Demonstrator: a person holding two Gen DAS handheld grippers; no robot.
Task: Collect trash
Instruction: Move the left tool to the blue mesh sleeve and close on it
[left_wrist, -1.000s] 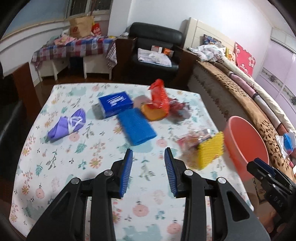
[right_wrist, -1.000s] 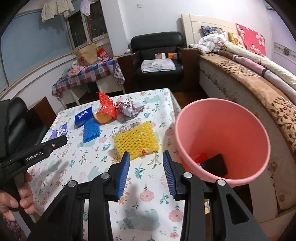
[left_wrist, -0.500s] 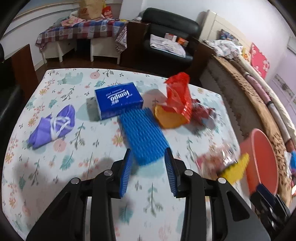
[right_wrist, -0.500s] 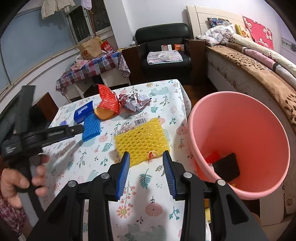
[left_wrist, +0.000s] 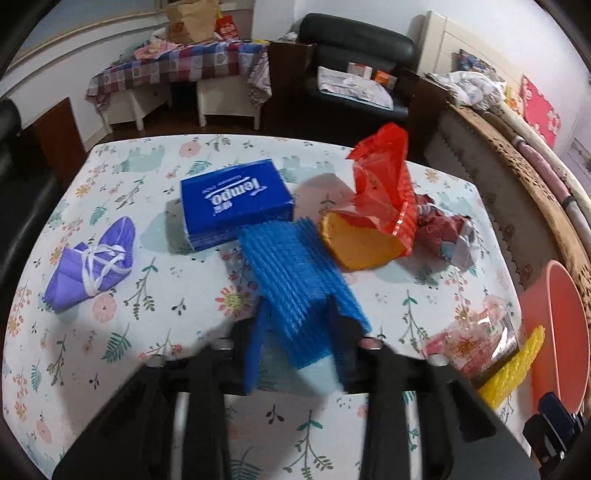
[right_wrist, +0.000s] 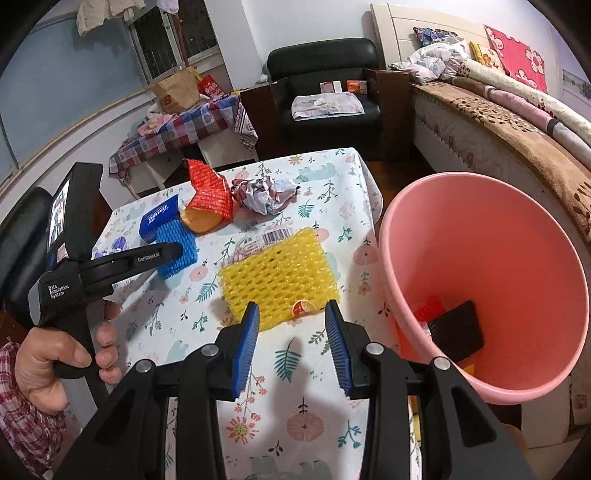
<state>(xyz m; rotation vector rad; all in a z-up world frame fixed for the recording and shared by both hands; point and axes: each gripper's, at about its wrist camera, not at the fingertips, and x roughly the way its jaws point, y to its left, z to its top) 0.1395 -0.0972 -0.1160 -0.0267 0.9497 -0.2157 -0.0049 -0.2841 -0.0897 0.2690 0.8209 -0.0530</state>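
Note:
My left gripper (left_wrist: 295, 347) is open, its blurred jaws on either side of the near end of a blue foam net (left_wrist: 295, 273) on the flowered table. That net also shows in the right wrist view (right_wrist: 177, 251), by the left gripper's tip. My right gripper (right_wrist: 291, 332) is open and empty, just in front of a yellow foam net (right_wrist: 277, 277). A pink bin (right_wrist: 480, 266) stands at the table's right edge with some trash inside.
On the table lie a blue Tempo tissue pack (left_wrist: 236, 199), a purple mask (left_wrist: 92, 266), a red net bag over an orange piece (left_wrist: 376, 214), crumpled paper (right_wrist: 266, 195) and a clear snack wrapper (left_wrist: 469, 347). A sofa and armchair stand beyond.
My left gripper has moved forward and down until its jaws straddle the blue foam net. My right gripper has edged a little closer to the yellow net.

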